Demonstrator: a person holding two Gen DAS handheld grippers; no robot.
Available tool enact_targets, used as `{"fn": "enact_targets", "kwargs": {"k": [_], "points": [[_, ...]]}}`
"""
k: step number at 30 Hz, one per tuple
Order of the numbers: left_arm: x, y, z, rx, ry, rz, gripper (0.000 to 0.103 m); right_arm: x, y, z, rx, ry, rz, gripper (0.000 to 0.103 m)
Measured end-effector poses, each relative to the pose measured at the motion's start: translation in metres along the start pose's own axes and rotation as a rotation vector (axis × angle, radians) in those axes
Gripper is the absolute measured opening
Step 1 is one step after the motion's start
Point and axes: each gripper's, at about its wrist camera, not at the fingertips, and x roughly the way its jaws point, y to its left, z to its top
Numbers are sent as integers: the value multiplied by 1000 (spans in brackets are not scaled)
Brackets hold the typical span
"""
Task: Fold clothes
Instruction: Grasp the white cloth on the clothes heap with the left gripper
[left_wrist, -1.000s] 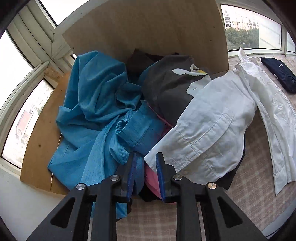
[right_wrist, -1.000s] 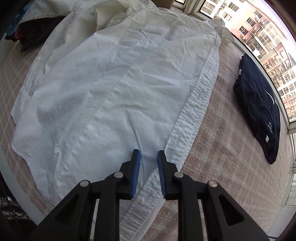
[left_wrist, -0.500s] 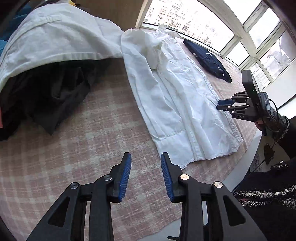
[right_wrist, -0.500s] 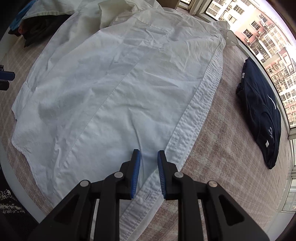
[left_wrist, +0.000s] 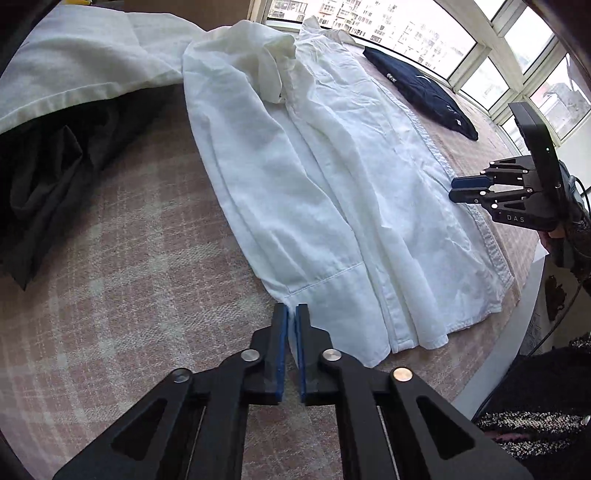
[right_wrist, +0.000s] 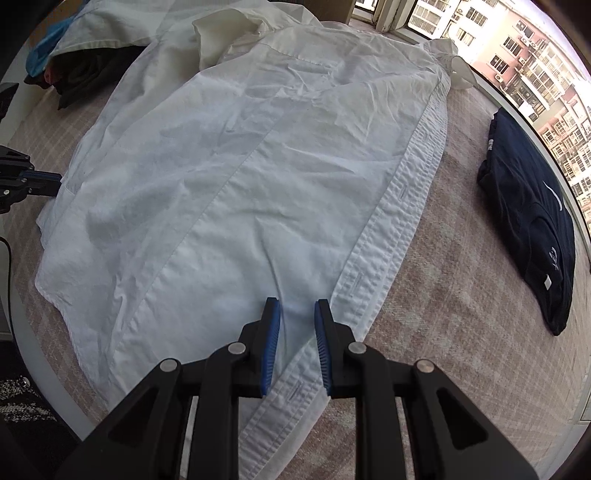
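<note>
A white button-up shirt (left_wrist: 332, 177) lies spread across a pink-and-cream checked cloth (left_wrist: 122, 280) that covers the table, filling the centre of both views. In the left wrist view, the left gripper (left_wrist: 291, 314) sits at bottom centre, its blue-padded jaws clenched on the corner of the shirt's sleeve cuff (left_wrist: 325, 291), white fabric showing in the narrow slit between them. At the right edge of that view the right gripper (left_wrist: 456, 188) hovers over the shirt's buttonhole placket; the letters "DAS" are printed in pale type on its black body.

In the right wrist view, the right gripper (right_wrist: 297, 314) stands at bottom centre, jaws released with a clear gap, above the shirt's lower front beside the placket (right_wrist: 391, 229). At the right of the frame, well apart from the shirt, lies a folded navy garment (right_wrist: 532, 206) with a thin white curved mark, a small white emblem too blurred to read, and a white tag. A pile of dark clothes (left_wrist: 44, 158) sits at the upper left, partly under another white garment (left_wrist: 74, 70).
</note>
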Motion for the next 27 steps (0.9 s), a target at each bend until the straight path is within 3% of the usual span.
{"fn": "enact_targets", "kwargs": {"k": [6,13,18,20,25,27], "points": [[-53,3,19,26,-93,18,1,-3,6,-4,9,-6,7,20],[-189,34,71,172,-245,333,1,-4,6,-5,27,1,13,21],[-247,76,105,247,-232,547,1,-4,6,-5,41,6,17,21],[-245,98,116,243,-193,583,1,-5,6,-5,47,11,17,21],[-196,153,119,202,-56,504,2,-8,9,-1,52,65,31,21],[-170,167,112,194,-12,513,8,-13,9,5,64,101,66,21]]}}
